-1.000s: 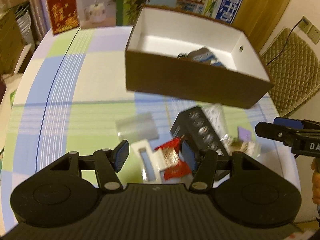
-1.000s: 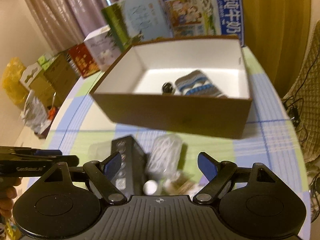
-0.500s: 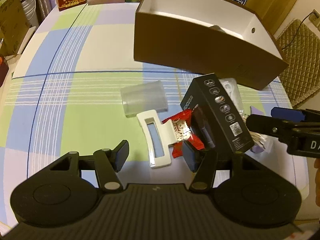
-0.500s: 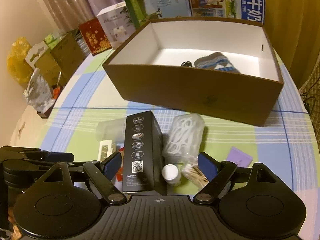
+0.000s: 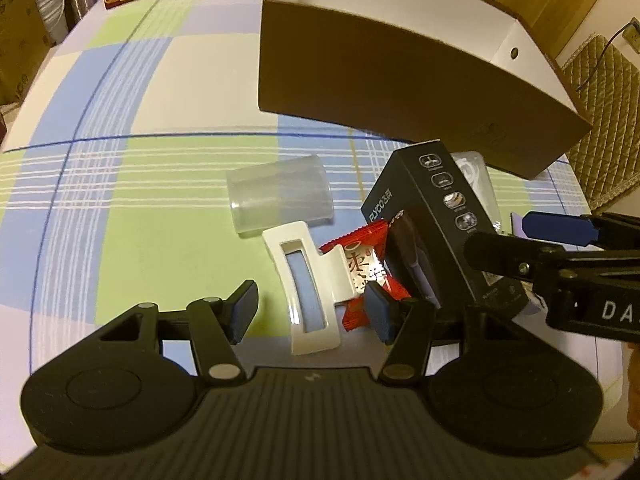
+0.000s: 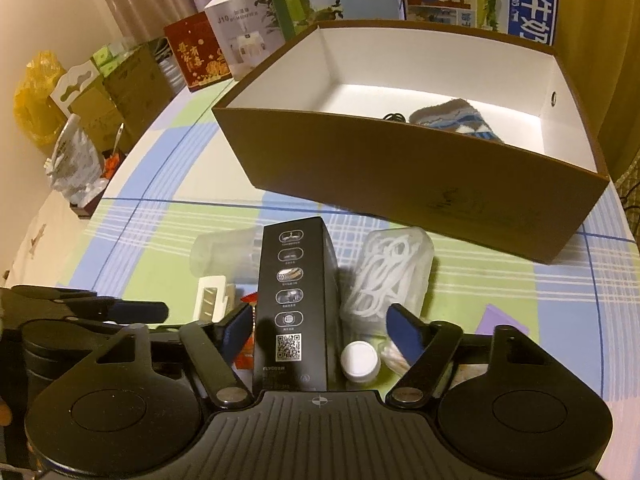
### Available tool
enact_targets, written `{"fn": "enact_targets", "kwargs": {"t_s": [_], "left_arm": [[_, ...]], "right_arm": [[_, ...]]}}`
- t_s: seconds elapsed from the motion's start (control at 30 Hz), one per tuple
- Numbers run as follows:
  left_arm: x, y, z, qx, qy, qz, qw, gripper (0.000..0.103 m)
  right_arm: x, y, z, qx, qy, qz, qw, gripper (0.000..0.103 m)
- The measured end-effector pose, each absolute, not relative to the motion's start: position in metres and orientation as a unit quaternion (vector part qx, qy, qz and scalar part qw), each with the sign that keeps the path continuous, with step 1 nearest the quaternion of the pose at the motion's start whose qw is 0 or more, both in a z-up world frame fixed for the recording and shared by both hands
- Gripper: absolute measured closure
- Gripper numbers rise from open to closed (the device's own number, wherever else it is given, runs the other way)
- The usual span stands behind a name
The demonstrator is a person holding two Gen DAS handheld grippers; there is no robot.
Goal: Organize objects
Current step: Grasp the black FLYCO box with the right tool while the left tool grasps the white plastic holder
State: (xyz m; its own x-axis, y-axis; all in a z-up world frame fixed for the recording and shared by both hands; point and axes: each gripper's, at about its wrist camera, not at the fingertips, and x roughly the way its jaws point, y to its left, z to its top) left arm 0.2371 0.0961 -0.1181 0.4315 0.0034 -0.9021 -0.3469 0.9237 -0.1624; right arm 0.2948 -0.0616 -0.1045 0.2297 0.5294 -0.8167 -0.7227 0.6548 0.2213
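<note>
Left gripper point(image 5: 310, 308) released, straddling white hair clip point(image 5: 306, 284); right gripper point(image 6: 318, 330) released, black box point(image 6: 296, 296) and possibly a small white-capped bottle point(image 6: 360, 362) between fingers

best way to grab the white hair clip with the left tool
Grip the white hair clip across its narrow width, at the long frame bars, coming from above. It lies flat between the open left tool, but the red snack packet touches its right side, so stay toward the near end.
</note>
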Motion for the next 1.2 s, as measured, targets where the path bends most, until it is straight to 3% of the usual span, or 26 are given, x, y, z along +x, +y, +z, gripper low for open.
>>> {"fn": "enact_targets", "kwargs": {"t_s": [0.23,0.43,0.77,0.9,1.2], "left_arm": [[0.245,0.102,-0.13,-0.173,0.526,0.105,0.826,0.055],[0.249,0.106,-0.137,-0.177,0.523,0.111,0.826,0.065],[0.217,0.121,-0.135,-0.16,0.532,0.158,0.816,0.067],[0.202,0.132,-0.135,-0.162,0.533,0.184,0.81,0.067],[0.195,0.142,-0.145,-0.188,0.537,0.195,0.799,0.067]], "right_arm": [[0.298,-0.052,-0.111,-0.104,0.477,0.41,0.77,0.044],[0.298,-0.039,-0.116,-0.118,0.481,0.415,0.764,0.047],[0.296,-0.028,-0.123,-0.14,0.487,0.414,0.756,0.05],[0.293,-0.019,-0.128,-0.166,0.489,0.402,0.757,0.058],[0.288,-0.014,-0.135,-0.186,0.474,0.389,0.768,0.063]]}}
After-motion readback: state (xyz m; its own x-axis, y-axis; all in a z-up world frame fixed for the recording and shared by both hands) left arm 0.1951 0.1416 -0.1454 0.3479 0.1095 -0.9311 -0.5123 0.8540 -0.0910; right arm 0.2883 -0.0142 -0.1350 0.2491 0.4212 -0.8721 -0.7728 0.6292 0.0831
